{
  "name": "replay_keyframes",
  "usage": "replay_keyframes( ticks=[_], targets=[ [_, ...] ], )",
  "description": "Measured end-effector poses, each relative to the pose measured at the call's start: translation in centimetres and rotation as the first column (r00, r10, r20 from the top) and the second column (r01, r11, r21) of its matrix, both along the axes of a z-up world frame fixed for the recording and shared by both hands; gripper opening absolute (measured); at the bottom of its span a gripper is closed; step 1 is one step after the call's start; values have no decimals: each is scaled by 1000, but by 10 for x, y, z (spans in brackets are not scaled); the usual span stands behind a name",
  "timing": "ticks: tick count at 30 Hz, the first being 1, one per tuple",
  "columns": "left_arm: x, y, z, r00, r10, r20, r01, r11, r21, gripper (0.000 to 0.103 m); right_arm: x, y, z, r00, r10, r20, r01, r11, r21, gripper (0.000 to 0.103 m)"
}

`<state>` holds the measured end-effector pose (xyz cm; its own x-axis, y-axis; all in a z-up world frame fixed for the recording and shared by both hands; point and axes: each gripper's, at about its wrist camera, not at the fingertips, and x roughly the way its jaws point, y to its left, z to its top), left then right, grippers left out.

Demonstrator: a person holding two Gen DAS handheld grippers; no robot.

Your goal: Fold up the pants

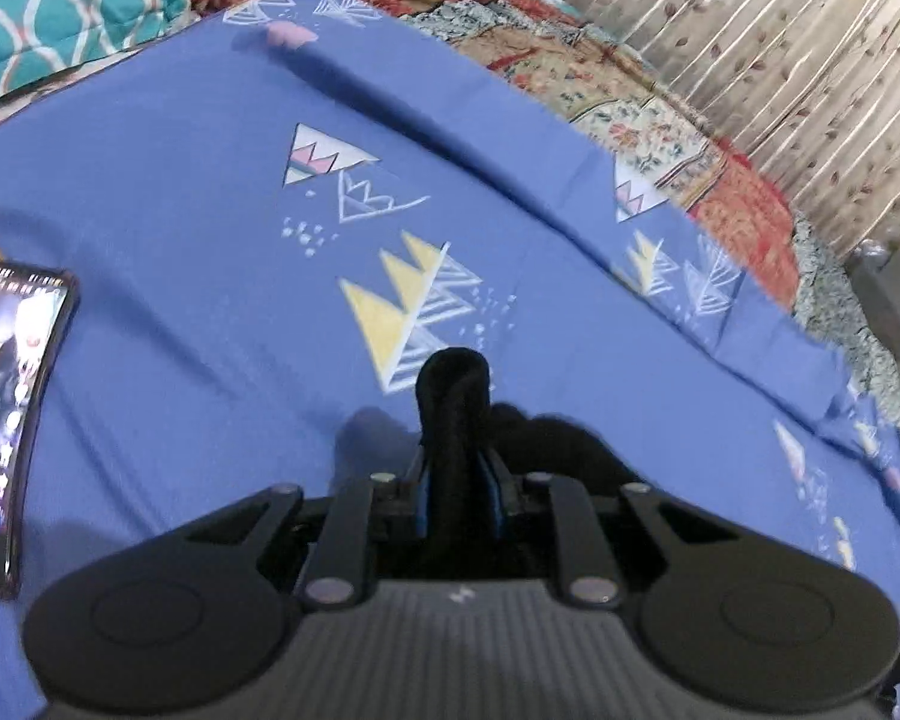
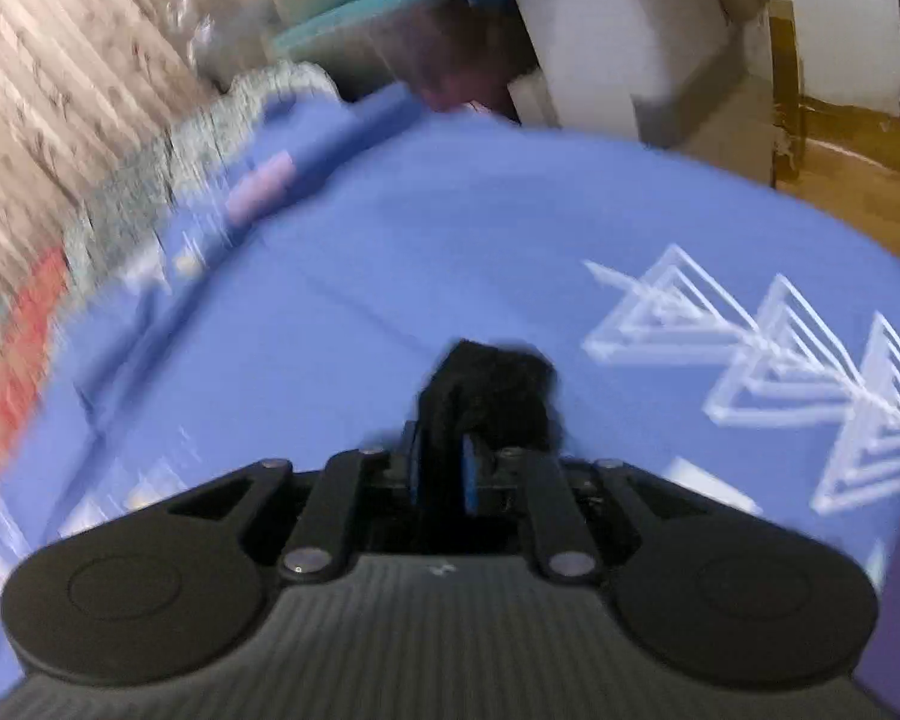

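A blue bedsheet (image 1: pixel 180 192) printed with white, yellow and pink triangles fills most of both views, spread over a bed, and it reappears in the blurred right wrist view (image 2: pixel 450 228). Beyond its far edge a floral quilt (image 1: pixel 648 108) lies against a pleated curtain (image 1: pixel 780 48). White boxes (image 2: pixel 618 42) stand past the sheet's end in the right view. A phone (image 1: pixel 12 408) with a lit screen rests on the sheet at the left edge. The left tool (image 1: pixel 453 420) is clamped together on a bunch of the black pants (image 1: pixel 453 378) just above the sheet. The right tool (image 2: pixel 450 438) likewise pinches black pants fabric (image 2: pixel 492 384).
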<state>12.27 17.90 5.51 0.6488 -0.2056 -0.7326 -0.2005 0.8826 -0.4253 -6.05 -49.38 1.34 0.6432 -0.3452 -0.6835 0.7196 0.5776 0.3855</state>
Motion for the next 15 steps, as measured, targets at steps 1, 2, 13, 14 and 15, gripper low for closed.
replay_keyframes(
  ticks=[1, 2, 13, 14, 15],
  targets=[
    [-2, 2, -1, 1000, 1, 7, -1, 1000, -3, 15, -8, 1, 1, 1000, -4, 25, 4, 1000, -9, 16],
    [-3, 3, 1, 1000, 1, 12, -1, 1000, -14, 16, -13, -1, 4, 999, -11, 48, 11, 1000, -3, 16],
    [-13, 13, 7, 999, 22, 44, -19, 998, -58, 15, -71, -12, -3, 976, -140, 168, 98, 966, 240, 34],
    [-14, 15, 7, 999, 29, 46, -26, 997, -70, 15, -80, -12, -3, 974, -167, 151, 130, 964, 231, 56],
    [-17, 18, 8, 998, 40, 50, -35, 996, -80, 15, -91, -11, -3, 969, -212, 123, 185, 962, 201, 62]
  ],
)
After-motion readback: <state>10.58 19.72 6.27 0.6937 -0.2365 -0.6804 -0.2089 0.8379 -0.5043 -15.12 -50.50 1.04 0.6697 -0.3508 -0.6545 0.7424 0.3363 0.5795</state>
